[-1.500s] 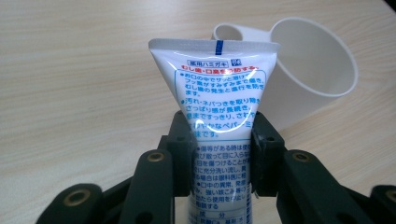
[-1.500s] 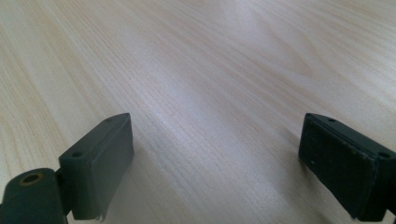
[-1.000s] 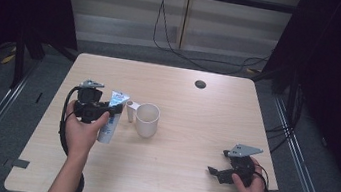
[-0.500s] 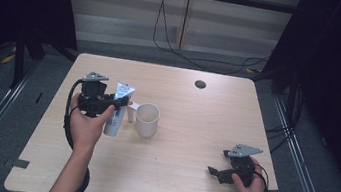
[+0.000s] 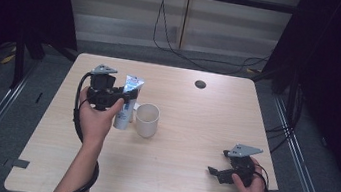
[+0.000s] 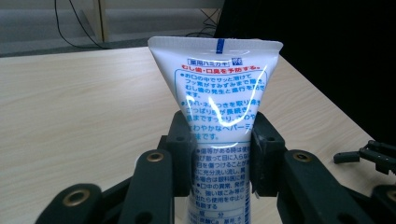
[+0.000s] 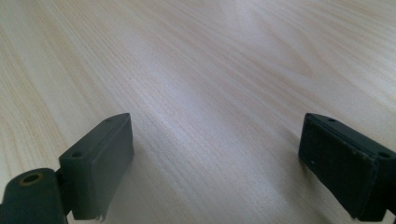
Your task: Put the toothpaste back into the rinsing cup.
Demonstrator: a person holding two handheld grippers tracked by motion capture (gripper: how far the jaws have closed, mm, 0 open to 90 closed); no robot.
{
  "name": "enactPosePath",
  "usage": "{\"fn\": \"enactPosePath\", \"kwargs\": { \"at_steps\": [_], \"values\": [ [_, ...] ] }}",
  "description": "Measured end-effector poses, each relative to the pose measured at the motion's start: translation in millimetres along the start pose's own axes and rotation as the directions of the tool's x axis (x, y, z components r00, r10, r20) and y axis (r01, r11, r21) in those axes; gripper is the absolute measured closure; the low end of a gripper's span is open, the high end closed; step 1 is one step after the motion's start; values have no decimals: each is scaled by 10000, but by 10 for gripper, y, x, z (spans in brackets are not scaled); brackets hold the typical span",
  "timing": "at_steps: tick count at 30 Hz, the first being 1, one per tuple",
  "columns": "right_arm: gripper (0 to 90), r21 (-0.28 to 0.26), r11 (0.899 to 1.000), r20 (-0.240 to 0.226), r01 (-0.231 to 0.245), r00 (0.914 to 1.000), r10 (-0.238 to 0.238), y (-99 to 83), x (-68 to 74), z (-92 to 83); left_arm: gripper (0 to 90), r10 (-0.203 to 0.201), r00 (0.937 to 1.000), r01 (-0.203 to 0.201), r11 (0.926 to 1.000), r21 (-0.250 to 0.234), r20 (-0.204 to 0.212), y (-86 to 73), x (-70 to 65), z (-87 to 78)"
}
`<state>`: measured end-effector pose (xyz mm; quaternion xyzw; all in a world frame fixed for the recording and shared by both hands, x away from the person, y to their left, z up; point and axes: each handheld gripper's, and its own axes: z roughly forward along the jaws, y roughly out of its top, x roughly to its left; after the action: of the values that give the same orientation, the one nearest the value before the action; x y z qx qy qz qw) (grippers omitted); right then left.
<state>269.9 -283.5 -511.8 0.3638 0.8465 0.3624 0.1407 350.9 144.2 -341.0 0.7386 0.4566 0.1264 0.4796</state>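
Left gripper: we see our black two-jaw left gripper (image 5: 116, 97) at the left centre of the high view, its jaws clamped on a white plastic toothpaste tube with blue and red print (image 5: 127, 101).
Tube: in the left gripper view we see the toothpaste tube (image 6: 219, 93) standing upright in the middle of the frame, its flat crimped end at the top, the two jaw pads pressing on its sides in the lower half.
Cup: a plain white round cup (image 5: 147, 120) stands just right of the tube in the high view; we cannot tell whether the two touch.
Right gripper: our black right gripper (image 5: 215, 173) sits at the lower right of the high view, resting low on the light wooden table (image 5: 194, 129); in the right gripper view its jaws stand wide apart with bare wood between them.
Table hole: a small dark round cap (image 5: 200, 84) lies in the upper middle of the tabletop, well apart from the cup.
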Motion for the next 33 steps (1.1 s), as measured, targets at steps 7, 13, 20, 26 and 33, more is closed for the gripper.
{"fn": "enactPosePath", "kwargs": {
  "at_steps": [7, 13, 20, 26, 33],
  "values": [
    [100, -1, 10000, 1, 5, 10000, -5, 0, 0, 0, 666, 47, 9999, -46, 9999, -124, 100, 68, -75, 71],
    [101, 0, 10000, 1, 6, 10000, -6, 0, 0, 0, 665, 82, 9999, -79, 9997, -210, 124, 105, -115, 134],
    [100, 0, 10000, 1, 6, 10000, -6, 0, 0, 0, 665, 101, 9999, -98, 9993, -348, 80, 162, -153, 195],
    [100, 3, 10000, 2, 7, 10000, -7, 0, 0, 0, 665, 239, 9997, -235, 9986, -468, 76, 197, -203, 251],
    [100, 4, 10000, 1, 5, 10000, -5, 0, 1, 0, 663, 212, 9997, -206, 9985, -503, 115, 199, -234, 339]
  ]
}}
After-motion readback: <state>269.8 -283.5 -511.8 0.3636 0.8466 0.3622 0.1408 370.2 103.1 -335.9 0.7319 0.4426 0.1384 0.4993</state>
